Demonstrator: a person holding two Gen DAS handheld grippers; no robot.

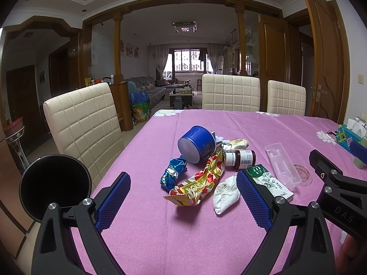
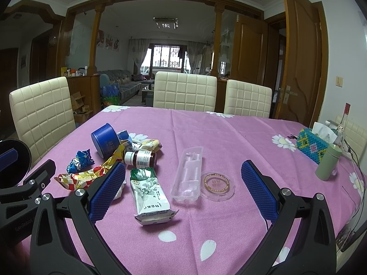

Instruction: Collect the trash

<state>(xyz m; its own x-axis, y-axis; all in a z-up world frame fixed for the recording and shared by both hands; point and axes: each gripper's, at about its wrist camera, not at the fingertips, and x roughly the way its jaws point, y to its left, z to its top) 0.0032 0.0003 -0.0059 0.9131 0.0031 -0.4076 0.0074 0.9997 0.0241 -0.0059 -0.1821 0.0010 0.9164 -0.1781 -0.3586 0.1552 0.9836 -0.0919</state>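
From the left wrist view, the left tongs (image 1: 183, 197) stood wide open with nothing between their blue pads, held low over the near part of the worktop (image 1: 160, 240), which was covered in a pink flowered cloth. Just ahead of them lay the heap of trash: a blue tin (image 1: 196, 145) tipped on its side, a crumpled blue wrapper (image 1: 172, 173) to its left, a long red and yellow wrapper (image 1: 199, 183) running from the tin toward the camera, and a wadded white tissue (image 1: 226, 191) just beside the right pad. A small brown bottle (image 1: 239, 158) lay on its side behind the tissue, touching the far end of the red and yellow wrapper, with a green and white carton (image 1: 270, 181) partly hidden by the pad, and a clear plastic tray (image 1: 283, 167) further right. The right tongs (image 1: 339, 169) showed at the right edge of this view, but I could not tell their gap from there. Three cream chairs stood around the far sides. From the right wrist view, the right tongs (image 2: 182, 189) were likewise spread wide and empty, hovering over the carton (image 2: 149, 192), which lay flat between the pads with its torn end toward the camera. The tray (image 2: 188, 174) and a round clear lid (image 2: 218, 185) lay side by side, touching or nearly so. The bottle (image 2: 141, 158), tin (image 2: 105, 139) and both wrappers (image 2: 80, 160) sat to the left, near the left pad. A beaded tissue box (image 2: 310, 146) and a green cup (image 2: 328, 162) stood well apart at the right edge.
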